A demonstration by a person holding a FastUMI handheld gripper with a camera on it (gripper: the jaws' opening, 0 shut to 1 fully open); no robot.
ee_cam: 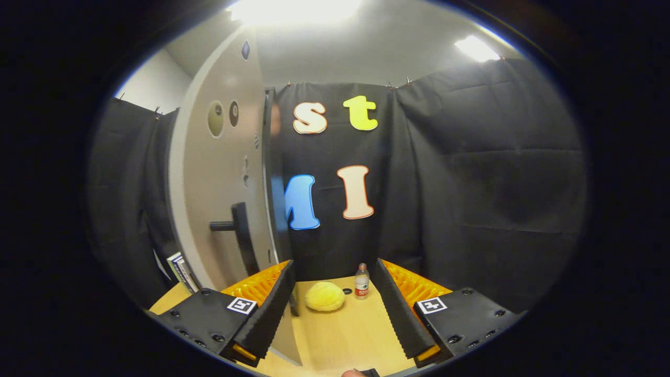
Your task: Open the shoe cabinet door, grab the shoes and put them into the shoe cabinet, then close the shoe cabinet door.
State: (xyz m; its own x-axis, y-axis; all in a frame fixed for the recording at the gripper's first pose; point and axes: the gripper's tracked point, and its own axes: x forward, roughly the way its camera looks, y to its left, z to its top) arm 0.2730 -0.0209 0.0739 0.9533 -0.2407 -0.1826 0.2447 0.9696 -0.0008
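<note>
Jaws [335, 309] gaping apart, gripping nothing; pale grey cabinet door [220, 173] w/ black bar handle [242, 235] standing left. Risk: left finger clipping door edge.

Table [335, 335]: pale wood, bottom centre.
On it, centre: fuzzy yellow slipper [324, 296]; small water bottle [361, 281] upright just right.
Lower left: books [180, 272].

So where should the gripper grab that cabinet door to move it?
Probably by the dark handle on the pale cabinet door. It is an upright bar held off the panel by a short post, so the open gripper could come at it face-on, one finger on each side of the bar, then squeeze. The flat panel itself offers nothing to pinch.
</note>
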